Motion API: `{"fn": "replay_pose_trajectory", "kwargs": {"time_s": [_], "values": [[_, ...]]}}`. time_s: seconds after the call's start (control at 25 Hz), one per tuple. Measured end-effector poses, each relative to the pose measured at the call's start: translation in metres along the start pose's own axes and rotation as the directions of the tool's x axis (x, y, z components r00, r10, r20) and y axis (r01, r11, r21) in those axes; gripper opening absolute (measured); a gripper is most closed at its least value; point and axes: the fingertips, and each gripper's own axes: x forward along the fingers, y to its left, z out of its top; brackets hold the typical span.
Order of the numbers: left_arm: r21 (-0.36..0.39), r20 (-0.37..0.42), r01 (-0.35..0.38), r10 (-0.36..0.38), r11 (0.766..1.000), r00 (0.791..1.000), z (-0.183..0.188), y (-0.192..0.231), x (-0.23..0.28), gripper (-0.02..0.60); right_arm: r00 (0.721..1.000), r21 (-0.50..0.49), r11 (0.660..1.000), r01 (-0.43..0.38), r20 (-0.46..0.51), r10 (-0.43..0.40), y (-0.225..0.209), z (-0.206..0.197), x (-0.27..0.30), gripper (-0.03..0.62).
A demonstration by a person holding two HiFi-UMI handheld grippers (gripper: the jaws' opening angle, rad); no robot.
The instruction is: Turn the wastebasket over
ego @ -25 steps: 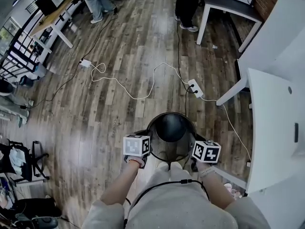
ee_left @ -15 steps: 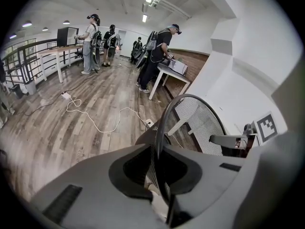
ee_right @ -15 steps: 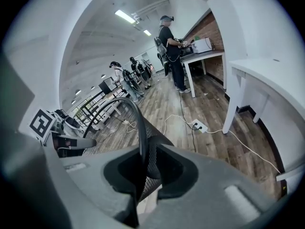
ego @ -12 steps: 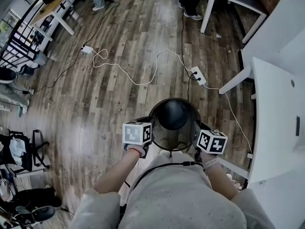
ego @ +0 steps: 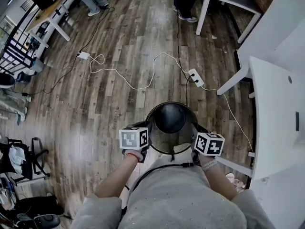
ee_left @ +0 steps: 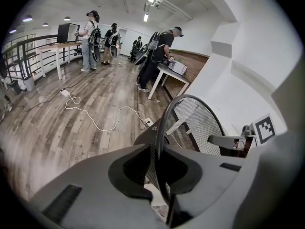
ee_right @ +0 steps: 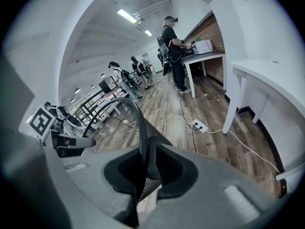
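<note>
Wastebasket (ego: 170,120), perhaps airborne, left tool (ee_left: 157,156) pinching rim

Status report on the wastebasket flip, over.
Left gripper shut on wastebasket rim, right gripper shut on opposite rim. Wastebasket upright, mouth up, not yet turned. Power strip on floor just beyond; white table close at right.

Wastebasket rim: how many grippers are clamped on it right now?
2. The left gripper pinches the rim of the black mesh wastebasket on its left side; the right gripper pinches the rim on the opposite, right side.
</note>
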Motion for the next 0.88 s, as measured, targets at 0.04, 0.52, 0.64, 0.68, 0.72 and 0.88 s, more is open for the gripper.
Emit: {"fn": "replay_pose_trajectory", "kwargs": {"time_s": [0.04,0.52,0.64,0.68,0.72,0.88], "values": [[0.002,0.002,-0.001,0.001,1.0,1.0,0.001,0.002,-0.001,0.037,1.0,0.0,1.0,-0.001,0.001,0.001,0.002,0.0,0.001,0.046],[-0.015,0.021,-0.017,0.017,1.0,1.0,-0.001,0.023,-0.013,0.037,1.0,-0.02,1.0,-0.011,-0.005,0.011,0.022,-0.004,0.011,0.044],[-0.022,0.017,-0.017,0.018,1.0,1.0,-0.006,0.025,-0.012,0.037,1.0,-0.02,1.0,-0.012,-0.01,0.012,0.022,-0.007,0.013,0.044],[-0.024,0.016,-0.016,0.016,1.0,1.0,-0.006,0.026,-0.011,0.037,1.0,-0.02,1.0,-0.014,-0.012,0.013,0.022,-0.008,0.014,0.044],[-0.026,0.016,-0.013,0.013,1.0,1.0,-0.007,0.027,-0.011,0.038,1.0,-0.021,1.0,-0.015,-0.016,0.015,0.023,-0.008,0.016,0.044],[-0.032,0.012,-0.019,0.02,0.999,1.0,-0.011,0.033,-0.009,0.038,0.999,-0.017,1.0,-0.025,-0.029,0.024,0.024,-0.013,0.022,0.044]]}}
